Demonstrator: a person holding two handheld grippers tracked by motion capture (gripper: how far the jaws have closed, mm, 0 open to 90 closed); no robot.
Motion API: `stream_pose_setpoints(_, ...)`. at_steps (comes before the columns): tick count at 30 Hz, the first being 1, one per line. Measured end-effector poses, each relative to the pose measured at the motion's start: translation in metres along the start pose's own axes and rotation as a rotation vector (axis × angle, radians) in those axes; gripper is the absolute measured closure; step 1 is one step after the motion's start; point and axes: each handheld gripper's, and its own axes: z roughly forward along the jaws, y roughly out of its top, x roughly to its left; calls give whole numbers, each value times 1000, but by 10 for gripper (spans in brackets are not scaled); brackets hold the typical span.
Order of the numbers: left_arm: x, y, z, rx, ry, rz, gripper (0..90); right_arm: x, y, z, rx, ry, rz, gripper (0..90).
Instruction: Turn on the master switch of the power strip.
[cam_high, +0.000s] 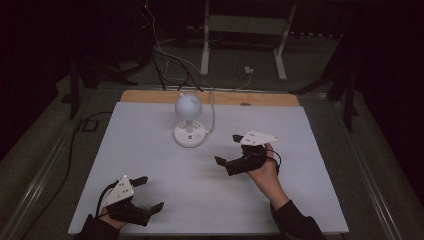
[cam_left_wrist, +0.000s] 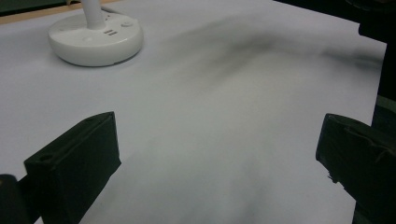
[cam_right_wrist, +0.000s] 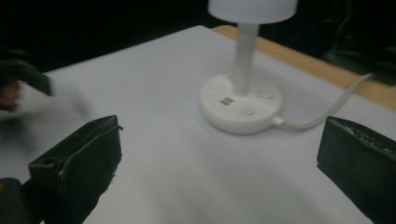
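A white table carries a white lamp at its far middle. The right gripper, jaws released, faces the lamp from nearby; the left gripper, also released, waits near-left. This looks like the approach: next, the right must reach the base.

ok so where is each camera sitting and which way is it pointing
High view: above the person's side, facing forward and down on the table; shows both forearms, the left gripper, the right gripper and the lamp.
Left gripper view: rides the left gripper, looking along its open jaws across the table to the lamp's base.
Right gripper view: rides the right gripper, jaws open, aimed at the lamp.
Shared: the lamp and the white table appear in all three views.
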Motion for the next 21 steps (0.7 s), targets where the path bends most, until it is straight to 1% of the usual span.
stream_pose_setpoints(1, 0, 0, 0, 0, 0, 0, 2, 0, 1, 1, -3, -9, -12, 0)
stream_pose_setpoints(2, 0, 0, 0, 1, 1, 1, 2, -2, 4, 5, 2, 19, -3, 0)
stream_pose_setpoints(3, 0, 0, 0, 0, 0, 0, 2, -2, 4, 5, 2, 19, -3, 0)
stream_pose_setpoints(6, 0, 0, 0, 0, -2, 1, 2, -2, 7, 9, -23, 0, -37, 0)
stream_pose_setpoints(7, 0, 0, 0, -1, -3, -1, 2, -2, 8, 11, -25, -2, -34, 0)
stream_pose_setpoints(8, 0, 0, 0, -1, -3, -1, 2, -3, 9, 12, -27, 10, -32, 0)
stream_pose_setpoints(9, 0, 0, 0, -3, -2, -1, 2, -4, 10, 14, -28, 12, -36, 0)
stream_pose_setpoints(10, 0, 0, 0, -3, -2, -1, 2, -3, 11, 15, -33, -10, -51, 0)
stream_pose_setpoints(11, 0, 0, 0, -3, -2, -1, 2, -4, 12, 17, -32, -13, -64, 0)
stream_pose_setpoints(12, 0, 0, 0, -3, -2, -1, 2, -4, 12, 17, -32, -13, -64, 0)
stream_pose_setpoints(14, 0, 0, 0, -2, -1, 0, 2, -4, 13, 21, -19, -34, -79, 0)
stream_pose_setpoints(15, 0, 0, 0, -2, -2, -1, 2, -4, 13, 22, -25, -48, -90, 0)
stream_pose_setpoints(18, 0, 0, 0, -3, -1, -1, 2, -7, 14, 26, -16, -62, -95, 0)
stream_pose_setpoints(20, 0, 0, 0, -2, -1, -1, 2, -9, 14, 28, -12, -83, -101, 0)
stream_pose_setpoints(21, 0, 0, 0, -2, -1, -1, 2, -10, 14, 29, -14, -82, -100, 0)
